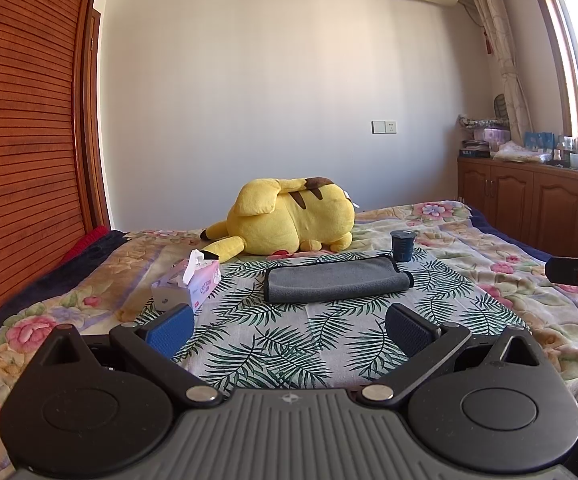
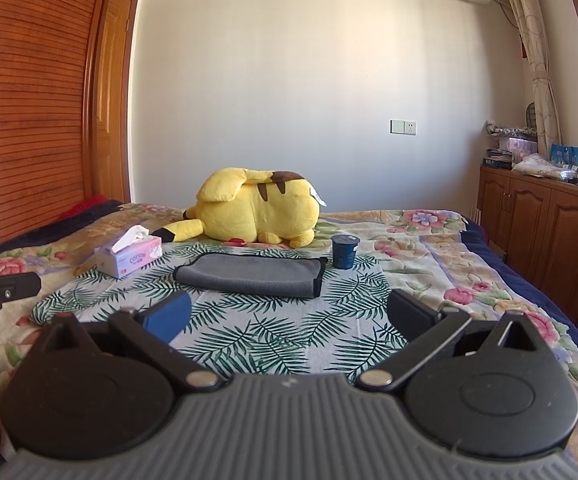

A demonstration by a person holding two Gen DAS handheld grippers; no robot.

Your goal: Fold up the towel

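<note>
One grey towel (image 1: 335,279) is seen lying on the leaf-print cloth (image 1: 289,344) spread over the bed (image 1: 529,280), already doubled into a long flat band, so the task is judged to be partly done or near its end. The towel lies straight ahead of both tools and well apart from them, with its long axis running left to right across both views. In the left wrist view the left tool (image 1: 289,326) is held wide, nothing between its fingers, and the towel sits slightly right of its centre line; in the right wrist view the right tool (image 2: 289,316) is likewise spread wide and empty, and the towel (image 2: 249,274) sits slightly left of centre. Neither tool can be judged clearly nearer; each is taken to be placed for its own end of the band. One dark cup (image 1: 402,245) stands just beside the towel's far right corner, and is judged the thing most likely to be knocked. One tissue box (image 1: 189,286) lies to the left of the towel, and one yellow plush toy (image 1: 289,218) lies behind it.
</note>
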